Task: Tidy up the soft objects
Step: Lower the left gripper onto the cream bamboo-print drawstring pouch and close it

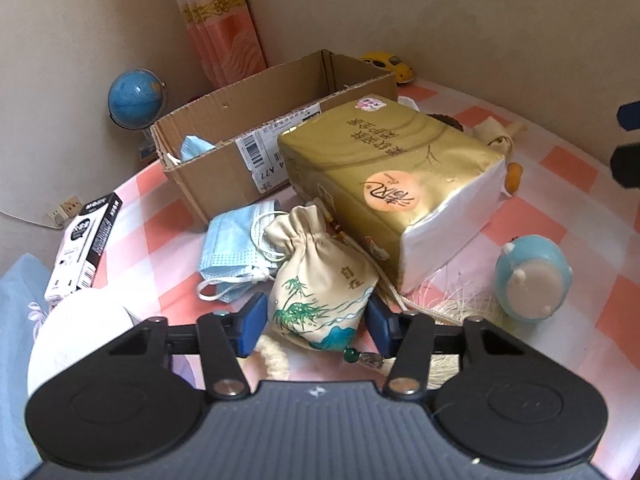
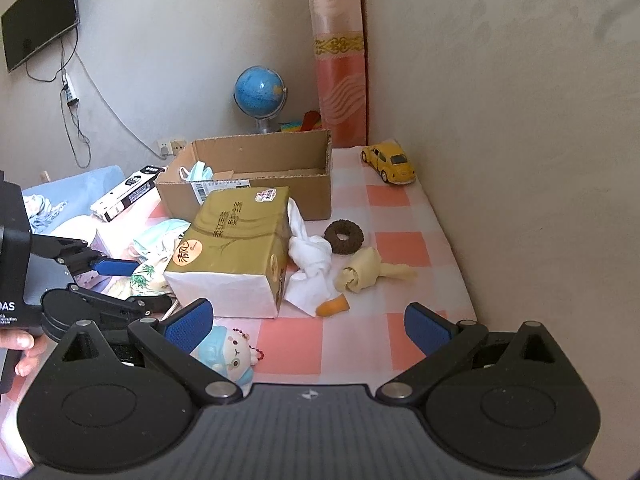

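A cream drawstring pouch [image 1: 320, 292] painted with bamboo lies on the pink checked tablecloth [image 1: 560, 200]. My left gripper [image 1: 316, 320] is shut on it, one blue pad against each side. The right wrist view shows that pouch [image 2: 140, 278] at the left. An open cardboard box [image 1: 224, 176] behind holds a blue face mask [image 1: 192, 148]. More blue masks [image 1: 232, 248] lie just left of the pouch. A gold tissue pack [image 1: 384, 176] lies to the right. My right gripper [image 2: 308, 322] is open above the cloth, holding nothing. A blue plush toy [image 2: 228, 352] sits beside its left finger.
Right of the tissue pack [image 2: 236, 248] lie a knotted white cloth [image 2: 312, 256], a yellow cloth [image 2: 364, 272], a brown ring [image 2: 344, 236] and an orange piece [image 2: 334, 306]. A yellow toy car [image 2: 390, 162] stands by the wall. A black-and-white carton [image 1: 86, 240] sits at the table's left edge.
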A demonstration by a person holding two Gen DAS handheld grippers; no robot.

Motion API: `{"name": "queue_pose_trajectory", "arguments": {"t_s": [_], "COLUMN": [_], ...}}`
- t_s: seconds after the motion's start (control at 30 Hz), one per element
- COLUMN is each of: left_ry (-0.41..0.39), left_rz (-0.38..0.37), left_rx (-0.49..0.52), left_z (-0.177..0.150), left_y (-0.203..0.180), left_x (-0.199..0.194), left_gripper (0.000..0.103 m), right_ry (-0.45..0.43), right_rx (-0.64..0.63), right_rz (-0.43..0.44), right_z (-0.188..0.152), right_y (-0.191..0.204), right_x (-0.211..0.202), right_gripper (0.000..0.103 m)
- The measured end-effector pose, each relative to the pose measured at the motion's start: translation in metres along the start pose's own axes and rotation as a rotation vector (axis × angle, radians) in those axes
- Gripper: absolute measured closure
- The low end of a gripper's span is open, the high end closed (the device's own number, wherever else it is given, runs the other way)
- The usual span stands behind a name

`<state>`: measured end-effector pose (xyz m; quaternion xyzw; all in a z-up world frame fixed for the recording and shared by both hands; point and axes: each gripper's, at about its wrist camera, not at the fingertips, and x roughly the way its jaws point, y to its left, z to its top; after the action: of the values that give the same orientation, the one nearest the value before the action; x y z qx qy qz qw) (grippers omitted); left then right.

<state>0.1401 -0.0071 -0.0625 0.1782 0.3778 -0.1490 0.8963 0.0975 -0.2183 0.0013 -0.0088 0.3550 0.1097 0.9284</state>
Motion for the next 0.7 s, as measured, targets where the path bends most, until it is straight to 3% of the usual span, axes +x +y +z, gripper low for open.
{"name": "queue_pose_trajectory", "arguments": {"t_s": [0.27,0.5,0.7], "left_ry": [0.0,-0.006,-0.001], "left_rz": [-0.031,-0.005,-0.027], "left_rx": [-0.003,0.028,0.03], "left_z": [-0.003,-0.004,-0.001], "left_y": [0.0,-0.004,-0.004], "left_x": [-0.013,-0.013,0.0], "left_gripper": [0.054,0.037,0.038], "right_ry": [0.047,0.061,0.076], "right_rx": [-0.089,-0.107,-0.126], "right_rz": [0.061,0.083,0.098], "right_z": [-0.01,-0.012,-0.014], "right_y": [0.007,0.015,0.02], "right_x": [0.014,0.021,0.024], "right_gripper": [0.0,0.0,0.0]}}
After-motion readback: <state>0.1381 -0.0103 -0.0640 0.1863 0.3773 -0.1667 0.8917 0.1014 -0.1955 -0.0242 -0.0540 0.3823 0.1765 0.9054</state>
